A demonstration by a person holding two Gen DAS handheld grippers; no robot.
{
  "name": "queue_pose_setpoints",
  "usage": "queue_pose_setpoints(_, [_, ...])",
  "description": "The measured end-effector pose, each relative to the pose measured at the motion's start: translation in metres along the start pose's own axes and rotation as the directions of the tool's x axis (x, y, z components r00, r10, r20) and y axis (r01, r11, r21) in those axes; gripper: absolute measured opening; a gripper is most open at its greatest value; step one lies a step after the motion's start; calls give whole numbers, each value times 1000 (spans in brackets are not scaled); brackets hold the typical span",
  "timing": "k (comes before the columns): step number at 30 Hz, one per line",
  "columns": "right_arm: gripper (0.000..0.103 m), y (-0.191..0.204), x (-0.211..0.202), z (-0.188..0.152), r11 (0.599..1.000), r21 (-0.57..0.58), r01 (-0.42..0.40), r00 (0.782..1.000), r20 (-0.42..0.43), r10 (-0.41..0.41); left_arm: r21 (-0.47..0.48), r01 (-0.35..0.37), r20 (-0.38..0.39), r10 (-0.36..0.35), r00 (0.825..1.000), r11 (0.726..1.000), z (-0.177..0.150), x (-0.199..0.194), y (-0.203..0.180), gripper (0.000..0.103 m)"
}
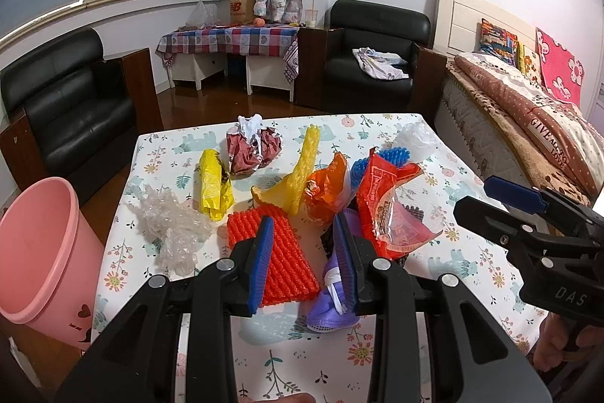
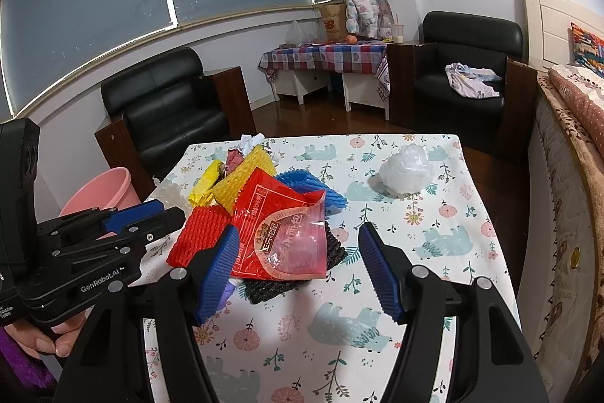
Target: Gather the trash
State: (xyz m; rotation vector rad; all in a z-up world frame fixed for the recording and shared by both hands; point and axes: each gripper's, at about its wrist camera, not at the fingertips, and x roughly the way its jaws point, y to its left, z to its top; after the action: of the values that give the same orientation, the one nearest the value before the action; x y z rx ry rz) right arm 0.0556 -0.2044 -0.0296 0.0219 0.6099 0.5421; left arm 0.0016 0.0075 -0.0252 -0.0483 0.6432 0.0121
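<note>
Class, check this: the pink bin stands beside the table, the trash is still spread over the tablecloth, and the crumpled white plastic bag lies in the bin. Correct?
Not quite. The crumpled white plastic bag lies on the tablecloth, apart from the pile, as the right wrist view shows. The pink bin does stand beside the table.

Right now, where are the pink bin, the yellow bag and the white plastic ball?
pink bin (image 1: 45,252), left wrist view, outer wall.
yellow bag (image 1: 213,186), left wrist view, middle.
white plastic ball (image 2: 406,170), right wrist view, centre.

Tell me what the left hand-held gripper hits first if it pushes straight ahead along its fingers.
Probably the red foam net: it lies between the open fingers of the left hand-held gripper, with the purple mask beside it. Depth is hard to judge here.
</note>
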Motion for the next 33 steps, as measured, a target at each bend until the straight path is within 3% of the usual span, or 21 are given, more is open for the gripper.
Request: queue_pose_setpoints(33, [65,-2,4,-6,1000,4,4,1000,-9,-4,-20,4,-11,-4,1000,1000,-5,1,5,33])
